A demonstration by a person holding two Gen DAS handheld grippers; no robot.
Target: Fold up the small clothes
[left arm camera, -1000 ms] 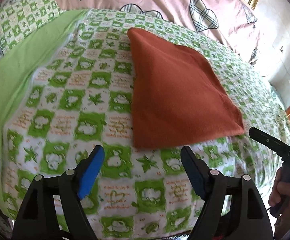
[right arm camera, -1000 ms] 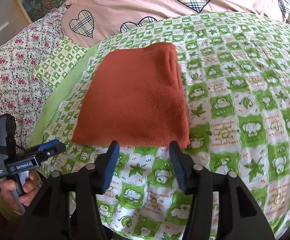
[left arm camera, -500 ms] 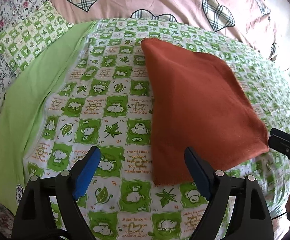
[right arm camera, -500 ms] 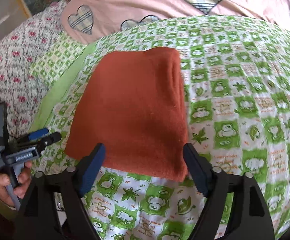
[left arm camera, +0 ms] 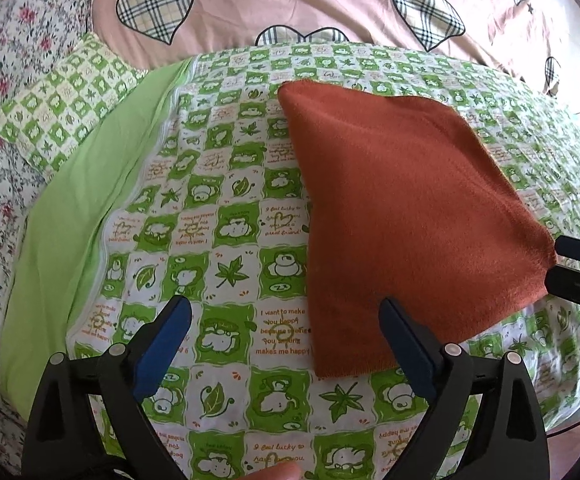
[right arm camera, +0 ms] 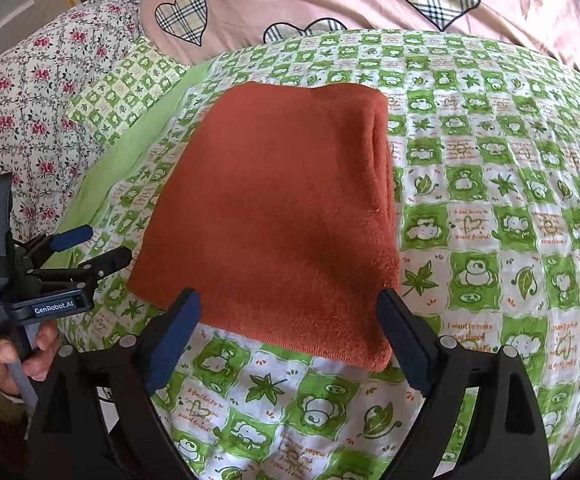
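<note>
Gaping wide, the left gripper [left arm camera: 283,322] hangs over the green-checked bedspread [left arm camera: 217,240] with nothing between its blue pads; its right finger [left arm camera: 406,344] sits at the near left corner of the folded rust-orange cloth [left arm camera: 402,208]. Right gripper [right arm camera: 287,312] likewise spread and holding nothing, its fingers straddling the cloth's near edge — whether they touch the fabric, cannot tell. Cloth [right arm camera: 285,208] lies flat mid-bed, folded edge along its right side. Beyond it — a pink heart-print quilt [left arm camera: 310,4], a floral pillow [right arm camera: 29,92] and a plain green sheet [left arm camera: 85,200] to the left.
</note>
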